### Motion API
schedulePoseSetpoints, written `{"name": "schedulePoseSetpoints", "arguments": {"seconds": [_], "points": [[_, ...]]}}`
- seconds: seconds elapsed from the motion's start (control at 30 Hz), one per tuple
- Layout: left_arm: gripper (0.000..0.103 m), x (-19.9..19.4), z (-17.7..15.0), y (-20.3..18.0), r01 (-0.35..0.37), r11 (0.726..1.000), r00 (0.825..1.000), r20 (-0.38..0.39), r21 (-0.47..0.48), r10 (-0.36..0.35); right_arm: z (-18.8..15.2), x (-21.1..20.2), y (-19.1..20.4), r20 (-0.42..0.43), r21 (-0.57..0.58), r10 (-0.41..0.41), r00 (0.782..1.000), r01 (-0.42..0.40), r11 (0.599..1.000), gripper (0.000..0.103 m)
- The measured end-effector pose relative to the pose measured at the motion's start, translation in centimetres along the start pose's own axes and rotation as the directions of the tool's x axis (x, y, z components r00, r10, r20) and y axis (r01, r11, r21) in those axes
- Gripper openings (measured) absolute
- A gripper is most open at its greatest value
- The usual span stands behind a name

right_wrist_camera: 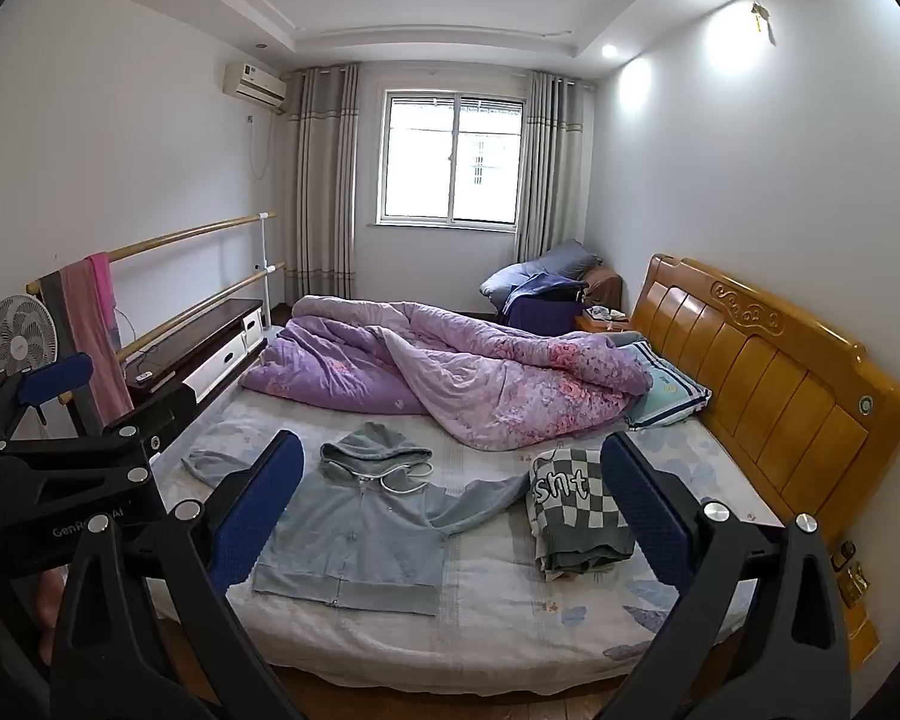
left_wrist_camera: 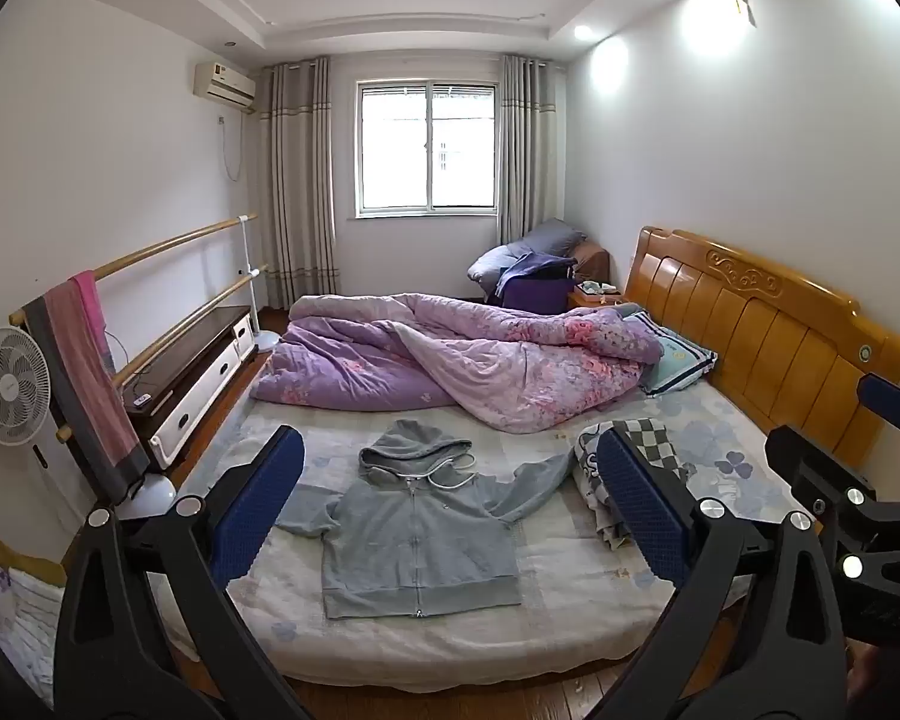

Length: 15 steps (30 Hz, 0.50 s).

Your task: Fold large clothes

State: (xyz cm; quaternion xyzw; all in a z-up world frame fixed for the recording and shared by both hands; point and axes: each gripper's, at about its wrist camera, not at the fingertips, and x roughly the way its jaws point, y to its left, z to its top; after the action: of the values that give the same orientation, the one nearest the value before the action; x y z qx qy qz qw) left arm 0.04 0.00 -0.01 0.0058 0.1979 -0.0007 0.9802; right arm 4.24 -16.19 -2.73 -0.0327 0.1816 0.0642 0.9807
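Bedroom light comes from one window (left_wrist_camera: 427, 147) at the far wall, with a striped curtain hanging on each side of it, and I am looking down the length of a bed (left_wrist_camera: 570, 576) with a carved wooden headboard (left_wrist_camera: 768, 330) along the right.

My left gripper (left_wrist_camera: 450, 501) stands spread wide, its two blue ribbed pads (left_wrist_camera: 258, 504) well apart with nothing between them and nothing touched; it hangs above the near edge of the mattress. My right gripper (right_wrist_camera: 450, 501) is just as wide, empty too, and I can see its black frame at the right edge of the left view.

One grey-blue hoodie (left_wrist_camera: 417, 534) lies flat and face up on the pale floral sheet, near the foot-side edge of the bed, zipped shut, hood (left_wrist_camera: 411, 456) toward the far side, white drawcord looped at the neck. One sleeve stretches toward the right; in the right wrist view the other sleeve (right_wrist_camera: 213, 465) runs out to the left.

Just beside the right sleeve sits one folded pile of checked grey-and-white fabric (right_wrist_camera: 582, 516) with big white letters on it. Beyond, one rumpled purple floral quilt (left_wrist_camera: 468, 354), soft and puffy, fills the far half of the bed, and one striped pillow (left_wrist_camera: 678, 360) shows at the headboard.

At the left wall I count two pale wooden rails, one pink towel (left_wrist_camera: 87, 324) draped over them, and one white fan (left_wrist_camera: 9, 384).
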Motion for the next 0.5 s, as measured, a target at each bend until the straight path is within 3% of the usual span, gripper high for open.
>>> {"name": "schedulePoseSetpoints", "arguments": {"seconds": [0.5], "points": [[0.098, -0.1, -0.2, 0.2, 0.012, 1.000, 1.000, 0.007, 0.004, -0.012, 0.4, 0.6, 1.4, -0.014, -0.007, -0.009, 1.000, 0.008, 1.000, 0.096]]}}
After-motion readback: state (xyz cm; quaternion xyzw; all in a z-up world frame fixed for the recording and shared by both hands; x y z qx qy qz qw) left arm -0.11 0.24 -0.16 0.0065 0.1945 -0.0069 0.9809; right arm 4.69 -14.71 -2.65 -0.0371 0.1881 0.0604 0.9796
